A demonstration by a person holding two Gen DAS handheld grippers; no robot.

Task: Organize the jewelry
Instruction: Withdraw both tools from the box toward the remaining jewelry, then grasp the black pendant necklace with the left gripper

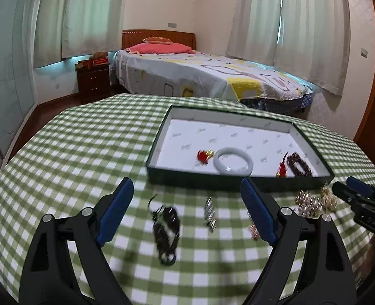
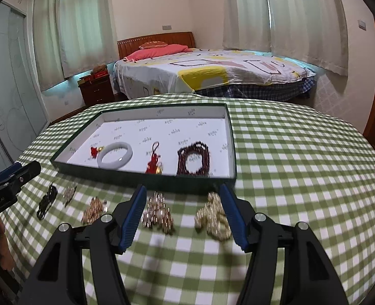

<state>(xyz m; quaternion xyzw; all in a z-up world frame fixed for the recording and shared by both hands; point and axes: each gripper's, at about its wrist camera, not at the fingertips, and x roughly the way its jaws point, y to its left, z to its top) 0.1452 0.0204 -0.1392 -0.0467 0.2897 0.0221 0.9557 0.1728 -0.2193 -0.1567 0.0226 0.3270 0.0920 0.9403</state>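
Note:
A dark green tray (image 1: pixel 205 178) (image 2: pixel 126 178) with a white lining holds a white bangle (image 1: pixel 232 161) (image 2: pixel 115 158), a small red charm (image 1: pixel 204 155) (image 2: pixel 95 151), a red tassel charm (image 2: pixel 154 164) and a dark red bead bracelet (image 2: pixel 193 161) (image 1: pixel 300 165). In front of it on the cloth lie a black bead string (image 1: pixel 166 231) (image 2: pixel 46 200), a silver piece (image 1: pixel 210 214) (image 2: pixel 69 193), a rose-gold piece (image 2: pixel 93 209), a gold-silver cluster (image 2: pixel 158 213) and a pale gold chain (image 2: pixel 213 218). My left gripper (image 1: pixel 187 213) is open above the black string. My right gripper (image 2: pixel 183 218) is open over the clusters.
The table has a green and white checked cloth (image 1: pixel 85 152) (image 2: pixel 302 165). A bed (image 1: pixel 200 76) and a dark nightstand (image 1: pixel 93 81) stand behind the table. The right gripper shows at the right edge of the left wrist view (image 1: pixel 360 203).

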